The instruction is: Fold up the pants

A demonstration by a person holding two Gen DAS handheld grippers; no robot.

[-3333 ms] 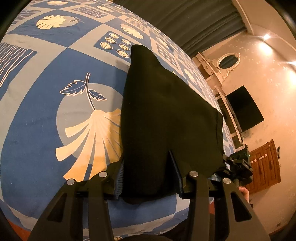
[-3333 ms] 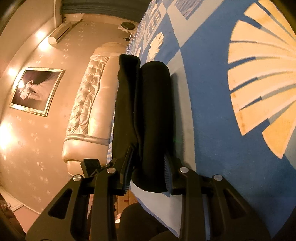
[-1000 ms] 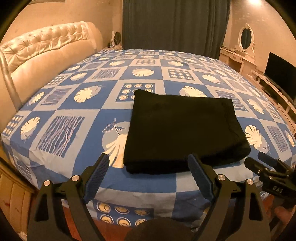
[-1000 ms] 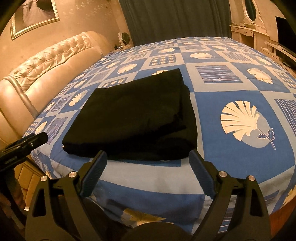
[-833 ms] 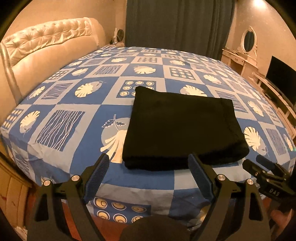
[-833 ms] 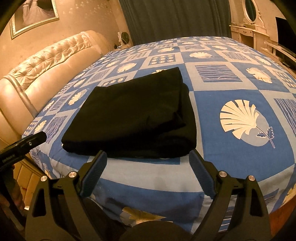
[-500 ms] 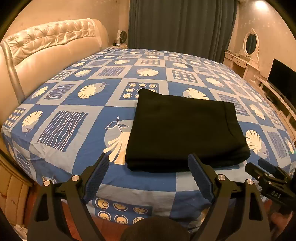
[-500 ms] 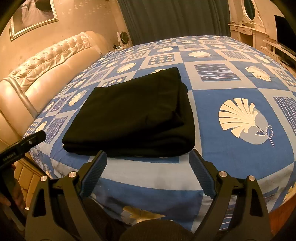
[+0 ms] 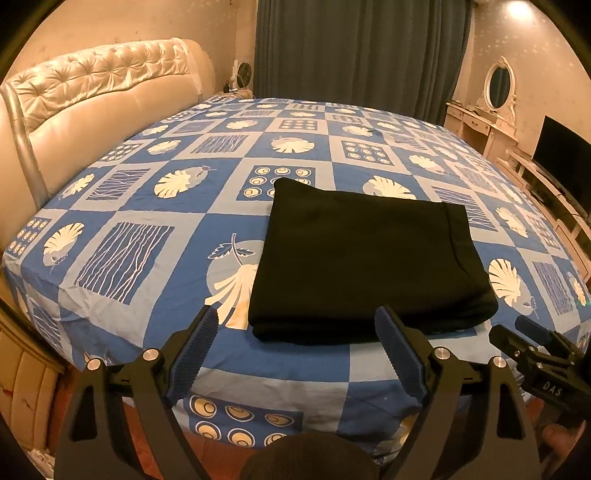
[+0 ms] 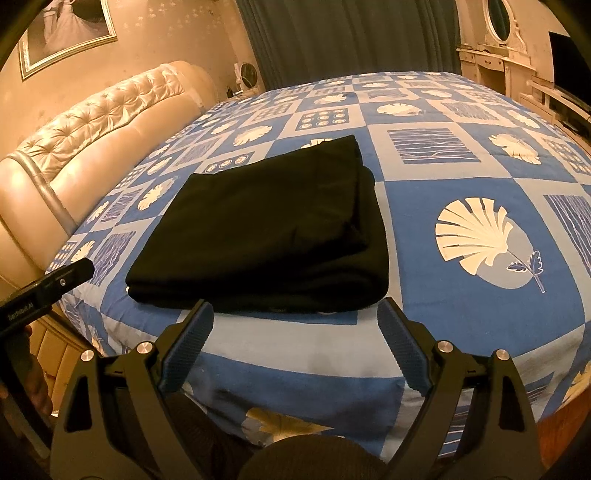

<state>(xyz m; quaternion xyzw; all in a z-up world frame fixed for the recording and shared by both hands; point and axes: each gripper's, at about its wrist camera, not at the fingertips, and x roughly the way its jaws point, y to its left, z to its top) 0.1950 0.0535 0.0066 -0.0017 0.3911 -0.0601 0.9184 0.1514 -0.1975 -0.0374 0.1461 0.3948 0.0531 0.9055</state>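
Black pants (image 9: 365, 258) lie folded into a compact, several-layer rectangle near the front edge of a bed (image 9: 155, 221) covered in a blue-and-grey patchwork bedspread printed with shells, leaves and rings. In the right wrist view the stacked layers show along the near and right edges of the bundle, its corners roughly squared. Judged from how the garment lies, the folding looks complete or all but complete; at most a slight tidying of the thicker right-hand edge might remain.

Both handheld tongs hang short of the bed's near edge, apart from the cloth. Jaws of the left gripper (image 9: 295, 350) stand wide apart with nothing between them, and the right gripper (image 10: 295, 343) is likewise spread wide and empty, its blue ribbed pads (image 10: 402, 347) clear of the fabric.

Readable writing is scarce. White letters "DAS" appear on the black body of the right gripper as it shows at the lower right of the left wrist view. At the left of the right wrist view, small white lettering on the other gripper's body is too blurred to read with confidence. A padded cream headboard (image 9: 92, 96) stands far left, dark curtains (image 9: 354, 48) beyond, a framed picture (image 10: 66, 33) on the wall
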